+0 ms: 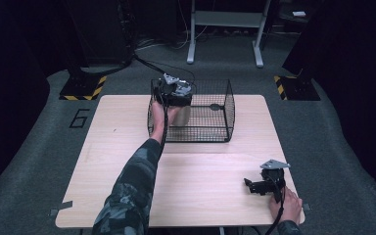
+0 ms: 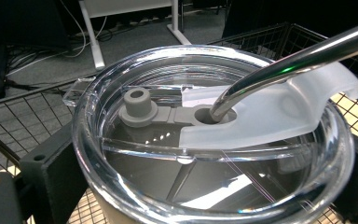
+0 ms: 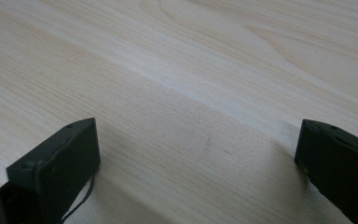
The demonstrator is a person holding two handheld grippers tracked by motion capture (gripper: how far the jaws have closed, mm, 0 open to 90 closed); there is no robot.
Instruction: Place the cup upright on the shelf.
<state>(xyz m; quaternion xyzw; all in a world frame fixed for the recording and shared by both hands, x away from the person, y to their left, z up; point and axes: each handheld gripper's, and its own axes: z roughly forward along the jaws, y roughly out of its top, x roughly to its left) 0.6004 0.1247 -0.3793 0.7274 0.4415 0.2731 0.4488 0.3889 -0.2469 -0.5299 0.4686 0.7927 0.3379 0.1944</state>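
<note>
A tumbler (image 1: pixel 182 116) with a clear lid (image 2: pixel 121 186), a frosted flap and a metal straw (image 2: pixel 298 53) is in the left part of a black wire basket (image 1: pixel 215 128). My left gripper (image 1: pixel 176 98) is shut on it just under the lid, one black jaw on each side. I cannot tell whether the tumbler rests on the basket floor. Over the front right of the wooden table (image 1: pixel 200 186), my right gripper (image 1: pixel 252 186) is open, its jaws wide apart over bare wood in the right gripper view (image 3: pixel 196 158).
The basket stands at the table's far middle, and a small dark item (image 1: pixel 215 106) lies on its floor to the right. White desk legs (image 1: pixel 192 44) and cables lie on the grey floor beyond. Yellow-black striped plates (image 1: pixel 83 88) flank the table.
</note>
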